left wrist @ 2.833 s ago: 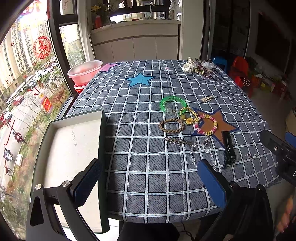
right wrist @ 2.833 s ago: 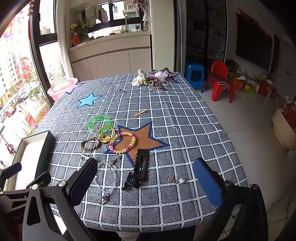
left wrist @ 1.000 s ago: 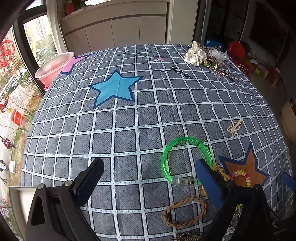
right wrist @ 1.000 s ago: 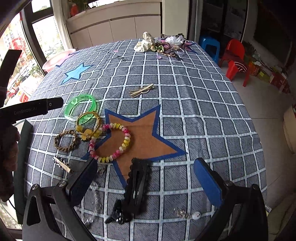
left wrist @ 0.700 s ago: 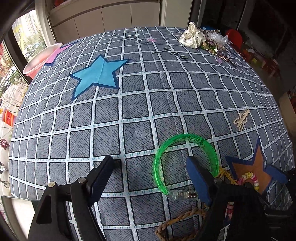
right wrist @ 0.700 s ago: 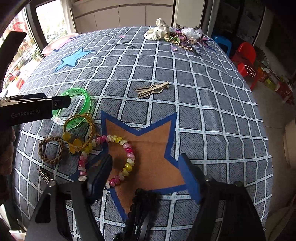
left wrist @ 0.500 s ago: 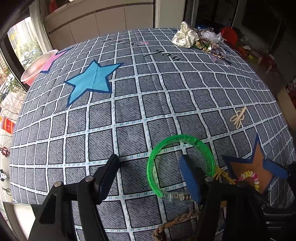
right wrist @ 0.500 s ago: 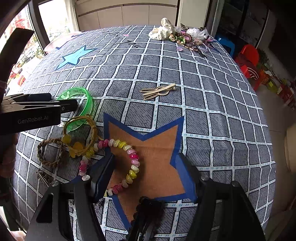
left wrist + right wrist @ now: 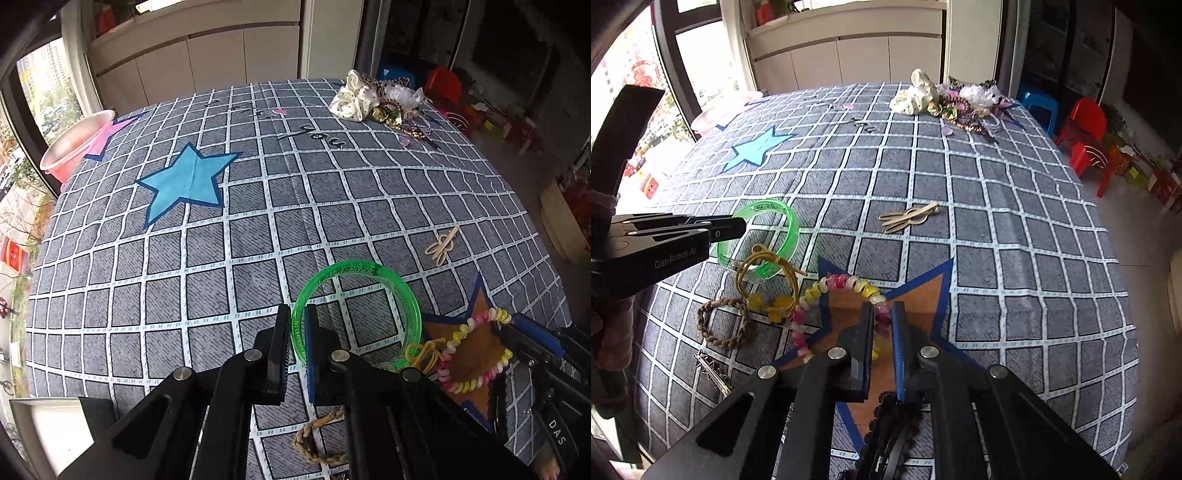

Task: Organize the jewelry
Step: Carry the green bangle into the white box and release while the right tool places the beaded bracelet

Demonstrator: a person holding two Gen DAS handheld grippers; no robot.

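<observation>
jewelry pickup starting: left gripper [image 9: 295, 345] now clamping green bangle [image 9: 356, 314], right gripper [image 9: 882, 341] now pinching bead bracelet [image 9: 846, 288], both jaws wide a second ago.

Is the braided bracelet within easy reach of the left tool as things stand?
Probably not yet: the left tool is shut on the green bangle, though the braided bracelet lies uncovered beside it.

A large table [image 9: 1015, 206] with a grey checked cloth [image 9: 258, 240] stands in a bright room. Behind it there is a row of pale cabinets [image 9: 849, 62]. On the left side, tall windows [image 9: 698, 48] with dark frames let daylight in. On the right, a red plastic chair [image 9: 1087, 136] and a blue stool [image 9: 1038, 107] stand on the light floor [image 9: 1137, 229].
</observation>
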